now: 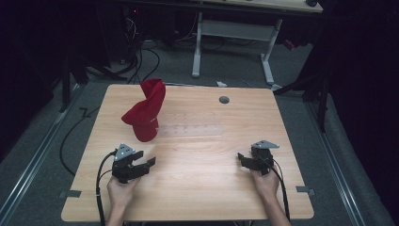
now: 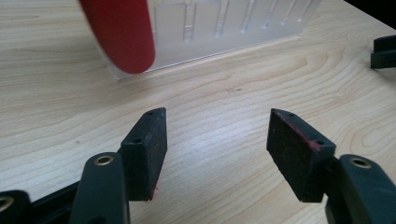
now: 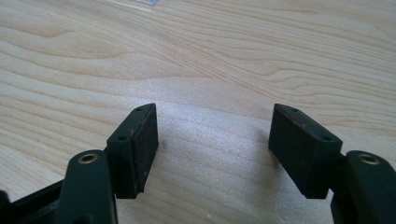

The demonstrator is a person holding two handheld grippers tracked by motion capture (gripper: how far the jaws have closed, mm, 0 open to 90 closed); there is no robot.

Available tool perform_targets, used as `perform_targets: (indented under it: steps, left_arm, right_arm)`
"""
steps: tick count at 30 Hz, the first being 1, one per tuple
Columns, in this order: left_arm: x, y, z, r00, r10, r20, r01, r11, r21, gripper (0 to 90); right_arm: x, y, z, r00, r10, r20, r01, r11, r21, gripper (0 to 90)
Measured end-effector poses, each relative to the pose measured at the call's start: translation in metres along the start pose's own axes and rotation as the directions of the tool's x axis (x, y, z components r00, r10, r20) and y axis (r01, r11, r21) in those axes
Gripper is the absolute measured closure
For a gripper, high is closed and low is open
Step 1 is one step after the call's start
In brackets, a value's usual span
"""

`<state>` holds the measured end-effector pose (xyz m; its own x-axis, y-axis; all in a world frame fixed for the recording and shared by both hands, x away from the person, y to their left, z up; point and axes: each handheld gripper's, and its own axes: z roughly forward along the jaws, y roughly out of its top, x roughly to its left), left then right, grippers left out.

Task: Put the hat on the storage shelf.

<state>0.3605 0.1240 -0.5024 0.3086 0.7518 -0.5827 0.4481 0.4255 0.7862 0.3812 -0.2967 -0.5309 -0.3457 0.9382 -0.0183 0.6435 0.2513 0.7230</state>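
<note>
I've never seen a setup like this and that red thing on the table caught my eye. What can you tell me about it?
The red cloth item looks like soft fabric, perhaps a cap or hat, twisted and standing tall rather than lying flat. Its top flares open and its rounded lower end hangs over the left end of a clear plastic rack with slots, on the far left part of the wooden table. In the left gripper view its smooth rounded end covers the rack's corner. Neither gripper touches it.

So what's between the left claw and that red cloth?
Only bare table: the left claw, open, faces the red cloth on its clear rack, in the left gripper view.
</note>
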Motion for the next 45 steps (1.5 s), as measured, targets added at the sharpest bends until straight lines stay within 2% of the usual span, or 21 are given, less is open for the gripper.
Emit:
perform_targets:
  steps: [10,21,29,32,43,45]
  left_arm:
    - [-0.009,-0.007,0.006,0.9994,0.029,0.02,-0.029,0.9989,0.035,37.5]
    - [-0.017,-0.013,0.011,0.9987,0.028,0.042,-0.03,0.9981,0.053,36.7]
    - [-0.025,-0.018,0.02,0.997,0.054,0.055,-0.058,0.9951,0.08,36.2]
    - [-0.027,-0.021,0.024,0.9967,0.05,0.064,-0.055,0.9953,0.08,36.1]
    - [-0.03,-0.033,0.036,0.9953,0.081,0.052,-0.086,0.9907,0.105,35.7]
    - [-0.03,-0.035,0.039,0.9946,0.096,0.039,-0.099,0.9898,0.102,35.6]
  right_arm:
    - [0.001,0.0,0.0,1.0,0.002,0.0,-0.002,1.0,0.0,33.3]
    - [0.001,0.0,-0.001,1.0,0.002,0.001,-0.002,1.0,0.0,33.3]
    - [0.001,-0.001,-0.001,1.0,0.001,0.0,-0.001,1.0,0.0,33.3]
    - [0.001,-0.001,-0.001,1.0,0.001,0.0,-0.001,1.0,0.0,33.3]
    - [0.001,-0.001,-0.001,1.0,0.001,0.0,-0.001,1.0,0.0,33.3]
    - [0.001,-0.001,-0.001,1.0,0.001,0.0,-0.001,1.0,0.0,33.3]
